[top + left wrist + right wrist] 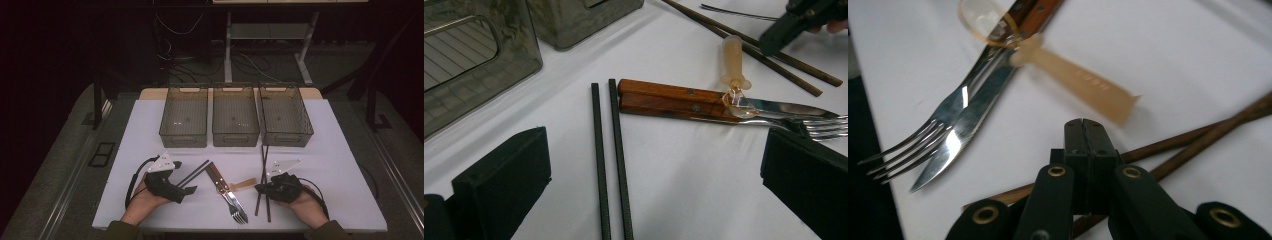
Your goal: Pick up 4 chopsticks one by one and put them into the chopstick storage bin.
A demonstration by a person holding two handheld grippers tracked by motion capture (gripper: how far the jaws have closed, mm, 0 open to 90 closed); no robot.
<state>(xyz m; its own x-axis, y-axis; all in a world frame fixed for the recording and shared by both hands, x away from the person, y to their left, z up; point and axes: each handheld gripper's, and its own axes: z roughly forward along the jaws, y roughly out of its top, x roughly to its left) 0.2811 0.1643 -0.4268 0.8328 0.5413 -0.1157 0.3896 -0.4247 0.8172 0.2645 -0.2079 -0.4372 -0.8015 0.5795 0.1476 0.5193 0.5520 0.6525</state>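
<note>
My left gripper (183, 180) rests at the front left of the white-covered table (150, 125), its jaws open (654, 160). A pair of black chopsticks (611, 150) lies on the cloth between them, untouched. Just beyond lie a wooden-handled knife (664, 92) and fork (824, 127) side by side, with a tan plastic spoon (734, 62) resting across them. My right gripper (258, 188) is at the front right, shut with nothing in it (1083, 125), hovering over a pair of brown chopsticks (1198, 137). Its tips point toward the spoon (1073, 80) and fork (913, 150).
Three translucent grey bins (183, 117) (235, 117) (285, 117) stand in a row at the back of the table. The brown chopsticks (263, 175) reach from the right bin toward the front edge. Cables and table legs lie on the floor beyond.
</note>
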